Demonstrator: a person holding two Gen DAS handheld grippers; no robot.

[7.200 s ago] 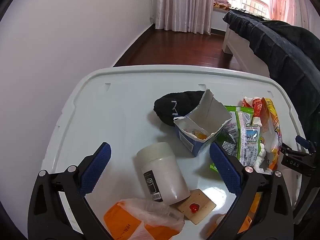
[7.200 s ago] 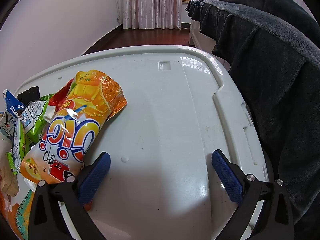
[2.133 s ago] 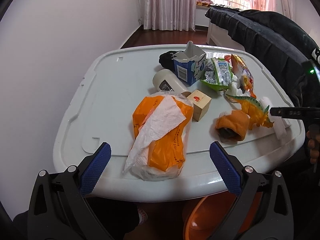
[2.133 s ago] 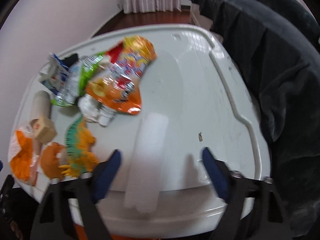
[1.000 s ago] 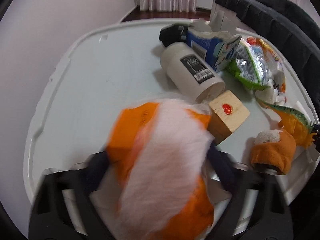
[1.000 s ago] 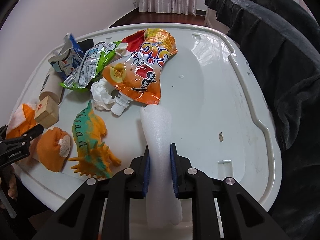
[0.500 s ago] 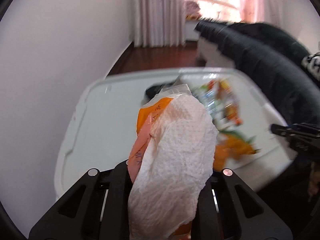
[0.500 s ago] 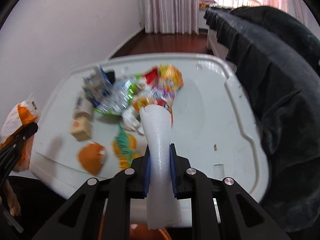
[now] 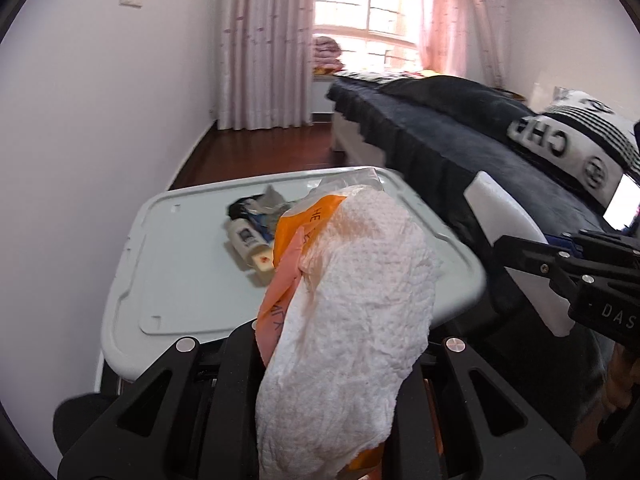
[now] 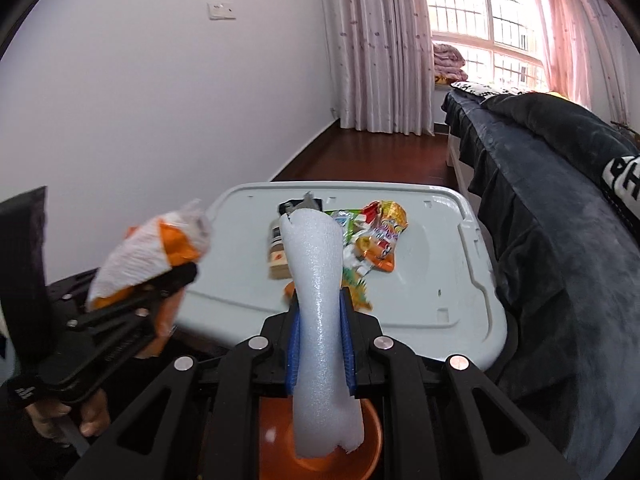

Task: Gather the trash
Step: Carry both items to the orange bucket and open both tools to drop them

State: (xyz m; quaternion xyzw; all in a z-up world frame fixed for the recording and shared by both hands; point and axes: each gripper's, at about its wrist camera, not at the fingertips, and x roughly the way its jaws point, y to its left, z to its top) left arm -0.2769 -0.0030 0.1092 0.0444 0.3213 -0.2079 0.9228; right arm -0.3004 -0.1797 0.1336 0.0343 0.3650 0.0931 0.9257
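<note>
Left tongs (image 9: 340, 364) clamp tissue-stuffed orange bag (image 9: 344, 300)

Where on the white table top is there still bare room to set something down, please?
The white table top is bare along its right side, between the orange snack bag and the dark bedspread, and on its left half. The middle is crowded with wrappers and the white bottle.

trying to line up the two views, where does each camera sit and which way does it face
Left wrist: on the left gripper, looking along it past the orange bag with tissue it holds, to the white table and bed; the right gripper shows.
Right wrist: on the right gripper, looking past the foam piece it holds, down at an orange bin; the left gripper and a hand show.
Shared: table, bag, foam piece, bed.
</note>
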